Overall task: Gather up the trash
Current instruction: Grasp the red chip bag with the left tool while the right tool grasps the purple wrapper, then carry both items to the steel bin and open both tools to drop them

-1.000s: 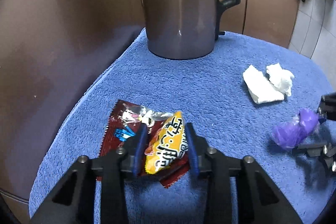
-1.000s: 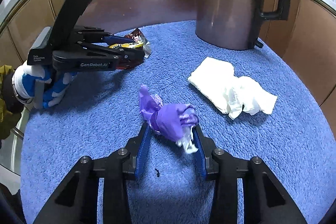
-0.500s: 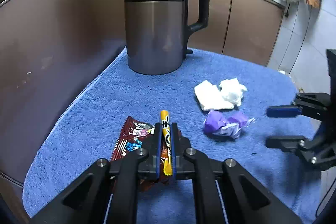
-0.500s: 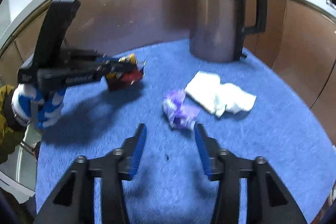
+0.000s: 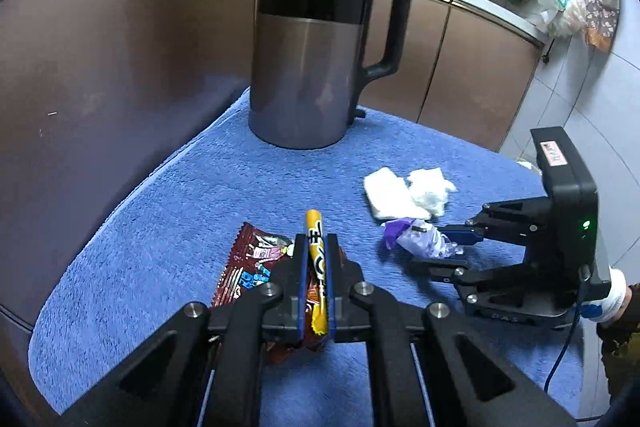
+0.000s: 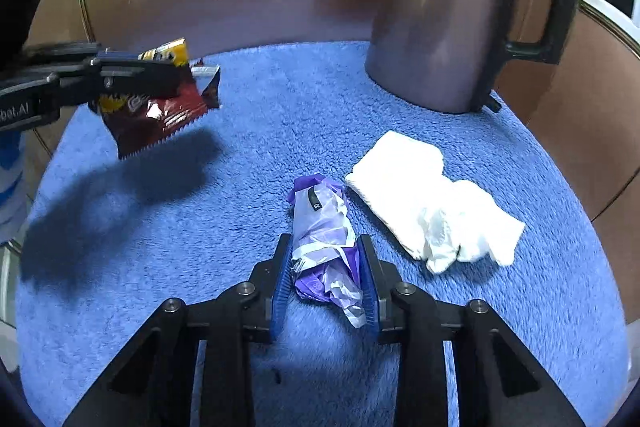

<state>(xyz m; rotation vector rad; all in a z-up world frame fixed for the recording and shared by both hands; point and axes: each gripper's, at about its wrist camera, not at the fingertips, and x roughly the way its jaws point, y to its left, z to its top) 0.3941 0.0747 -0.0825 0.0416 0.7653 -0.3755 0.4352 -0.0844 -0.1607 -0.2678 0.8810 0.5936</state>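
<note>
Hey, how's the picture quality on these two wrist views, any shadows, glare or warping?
Left wrist view: sharp, with fisheye bending of the counter edge and soft glare on the kettle. Right wrist view: the lifted wrappers cast a dark shadow on the blue towel; corners vignette black.

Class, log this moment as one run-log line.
left gripper: shut on yellow and dark red snack wrappers, lifted | right gripper: around crumpled purple plastic wrapper, not clamped | white tissues: on blue towel

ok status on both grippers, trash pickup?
Left gripper shut on yellow wrapper and brown wrapper, both lifted off the blue towel. Right gripper straddling purple wrapper, not clamped. White tissues loose beside it. Kettle behind, clear.
</note>
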